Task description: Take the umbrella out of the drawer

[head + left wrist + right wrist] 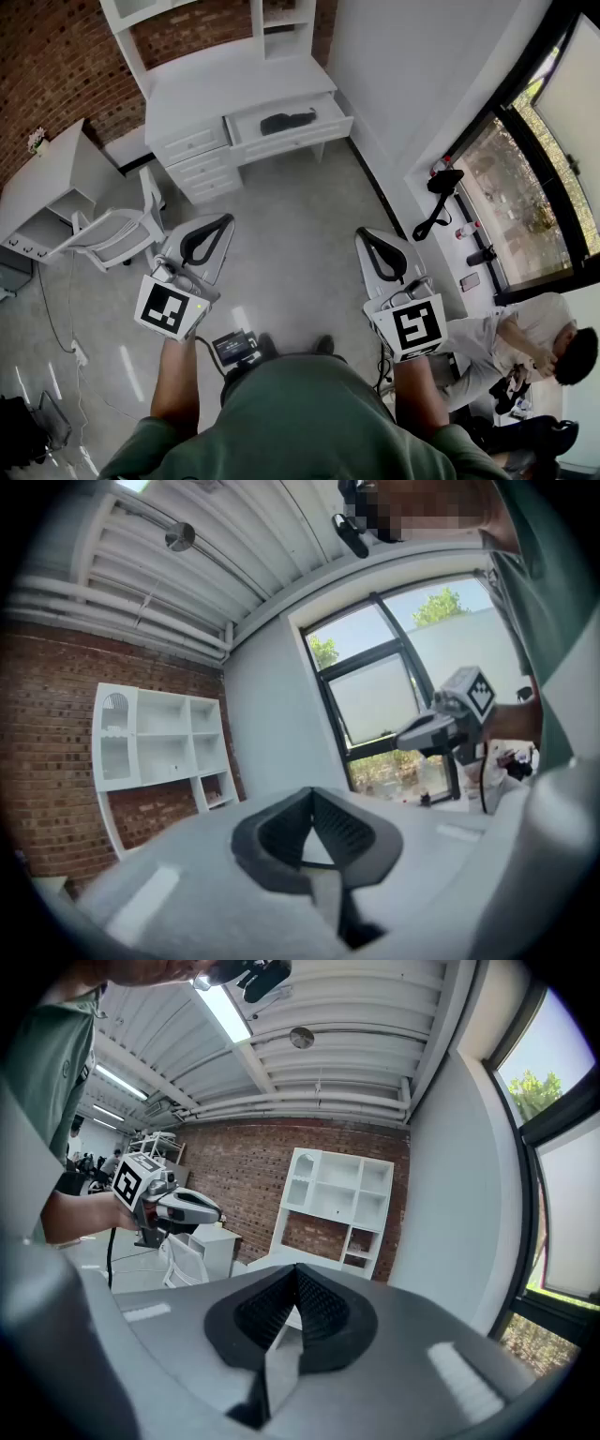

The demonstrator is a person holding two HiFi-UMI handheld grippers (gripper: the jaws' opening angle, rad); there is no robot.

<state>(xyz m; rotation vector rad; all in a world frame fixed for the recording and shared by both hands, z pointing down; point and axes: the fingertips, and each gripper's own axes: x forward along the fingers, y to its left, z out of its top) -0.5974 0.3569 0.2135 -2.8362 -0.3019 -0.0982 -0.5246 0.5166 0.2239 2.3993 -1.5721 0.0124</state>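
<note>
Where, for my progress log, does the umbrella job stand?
Done: the drawer of the white desk stands open, with the dark umbrella lying inside.
In hand: nothing. The left gripper and the right gripper are both shut and empty, well short of the desk.
Left: approach, open a gripper, grip the umbrella and lift it out.

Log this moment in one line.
left gripper: shut, empty | right gripper: shut, empty | umbrella: in open drawer, untouched

Open white drawer [300, 139] with 1 black umbrella [286, 121] inside
</note>
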